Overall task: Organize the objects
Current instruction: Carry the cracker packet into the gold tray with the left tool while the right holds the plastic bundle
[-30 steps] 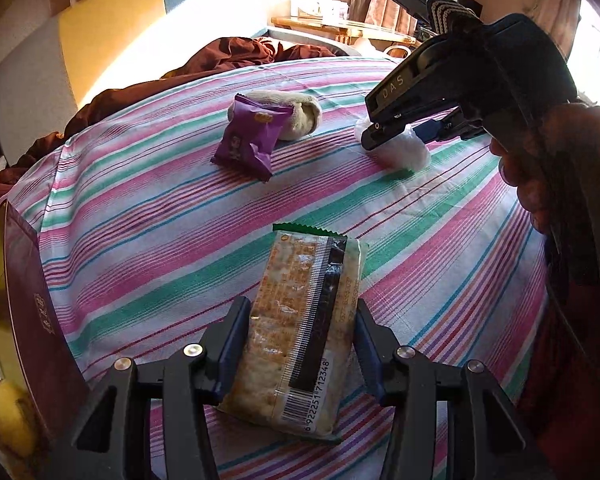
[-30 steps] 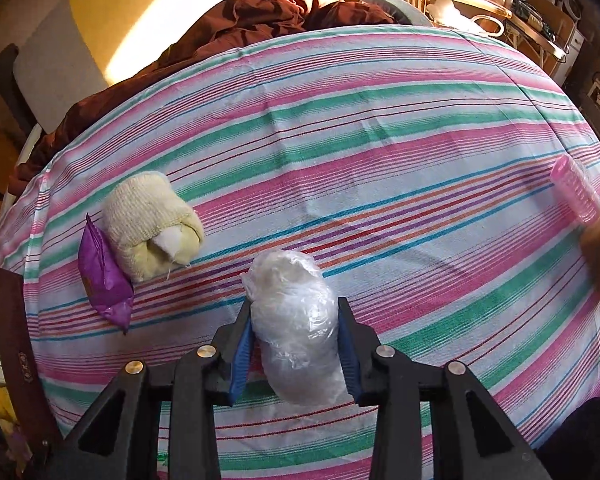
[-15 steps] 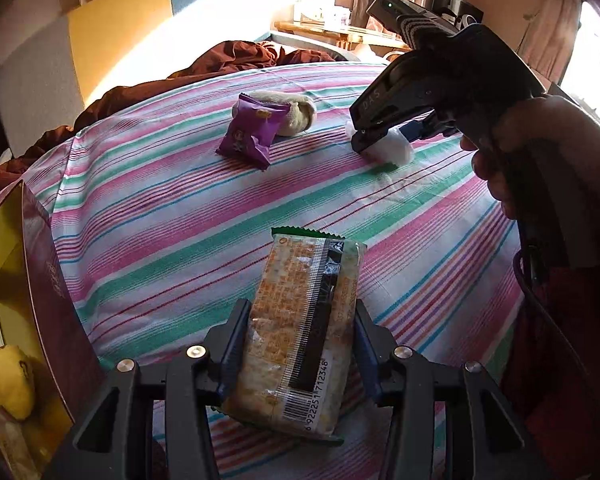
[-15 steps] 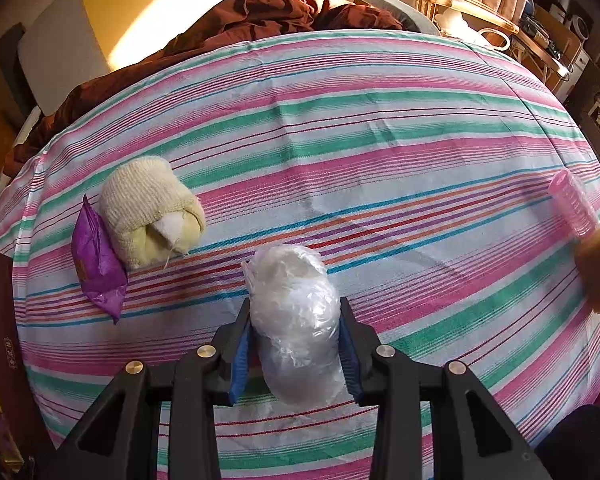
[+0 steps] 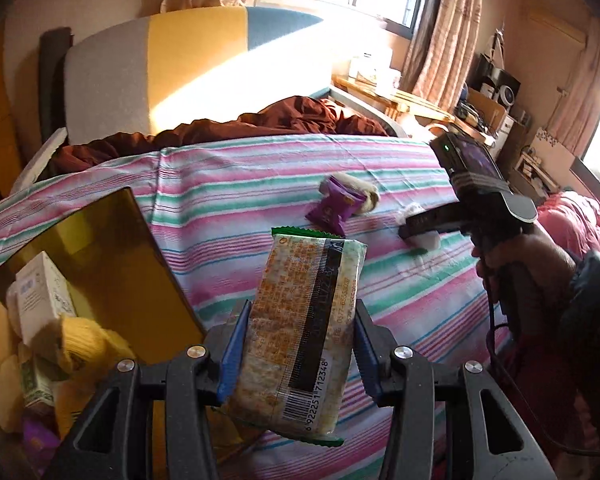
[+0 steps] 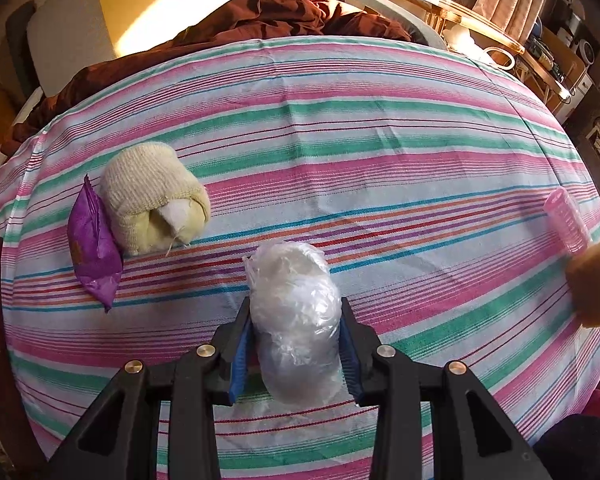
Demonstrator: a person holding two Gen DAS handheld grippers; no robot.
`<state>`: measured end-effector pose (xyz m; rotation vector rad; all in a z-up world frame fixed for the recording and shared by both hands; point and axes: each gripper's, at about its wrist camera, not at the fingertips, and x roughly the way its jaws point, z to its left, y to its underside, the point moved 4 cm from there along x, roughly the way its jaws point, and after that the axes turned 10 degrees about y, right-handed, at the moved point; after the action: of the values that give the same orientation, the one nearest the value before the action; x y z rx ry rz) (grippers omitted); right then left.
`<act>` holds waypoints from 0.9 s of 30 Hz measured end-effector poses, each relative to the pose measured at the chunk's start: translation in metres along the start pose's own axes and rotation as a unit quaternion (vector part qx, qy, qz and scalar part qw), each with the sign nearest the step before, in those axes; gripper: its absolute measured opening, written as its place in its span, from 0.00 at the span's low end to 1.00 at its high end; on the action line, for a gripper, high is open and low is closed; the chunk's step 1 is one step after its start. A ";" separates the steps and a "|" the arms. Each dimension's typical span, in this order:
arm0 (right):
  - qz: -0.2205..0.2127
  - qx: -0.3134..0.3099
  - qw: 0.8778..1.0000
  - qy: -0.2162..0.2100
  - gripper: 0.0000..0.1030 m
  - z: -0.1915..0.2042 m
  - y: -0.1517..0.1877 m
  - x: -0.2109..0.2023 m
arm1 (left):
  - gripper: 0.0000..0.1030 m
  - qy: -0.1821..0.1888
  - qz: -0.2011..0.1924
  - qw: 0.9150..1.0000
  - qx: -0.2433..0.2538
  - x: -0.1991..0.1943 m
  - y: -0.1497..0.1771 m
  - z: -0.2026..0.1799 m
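My left gripper (image 5: 296, 344) is shut on a cracker packet (image 5: 300, 328) and holds it in the air beside an open box (image 5: 112, 248) with a gold-lined lid at the left. My right gripper (image 6: 296, 344) is shut on a clear plastic-wrapped bundle (image 6: 294, 320) low over the striped bedsheet (image 6: 380, 140). The right gripper also shows in the left wrist view (image 5: 416, 232). A purple snack packet (image 6: 92, 248) and a rolled cream sock (image 6: 152, 204) lie together at the left of the sheet.
The box holds a white carton (image 5: 40, 300), a yellow sock (image 5: 84, 340) and other items. A pink ribbed roller (image 6: 564, 216) and a tan block (image 6: 592, 284) lie at the sheet's right edge. A brown blanket (image 6: 260, 16) is bunched at the far side.
My left gripper has lifted the cracker packet and swung left, so the open box is now much more in view. The right gripper has barely moved with the plastic bundle.
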<state>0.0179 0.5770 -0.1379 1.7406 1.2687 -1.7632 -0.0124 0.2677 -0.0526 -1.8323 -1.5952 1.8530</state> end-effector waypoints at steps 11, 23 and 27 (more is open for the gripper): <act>-0.006 -0.012 1.000 0.012 0.37 -0.003 0.005 -0.005 | 0.48 -0.119 -0.065 0.990 -0.048 -0.060 -0.020 0.067; -0.011 -0.027 0.999 0.027 0.37 0.038 -0.001 0.002 | 0.48 -0.165 -0.059 0.982 -0.072 -0.060 -0.021 0.110; -0.012 -0.030 0.999 0.029 0.37 0.044 -0.001 0.005 | 0.48 -0.157 -0.046 0.983 -0.081 -0.048 -0.028 0.122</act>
<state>-0.0099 0.5448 -0.1489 1.7628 1.3578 -1.6799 -0.1095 0.1768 -0.0325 -1.5473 -1.9483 2.1089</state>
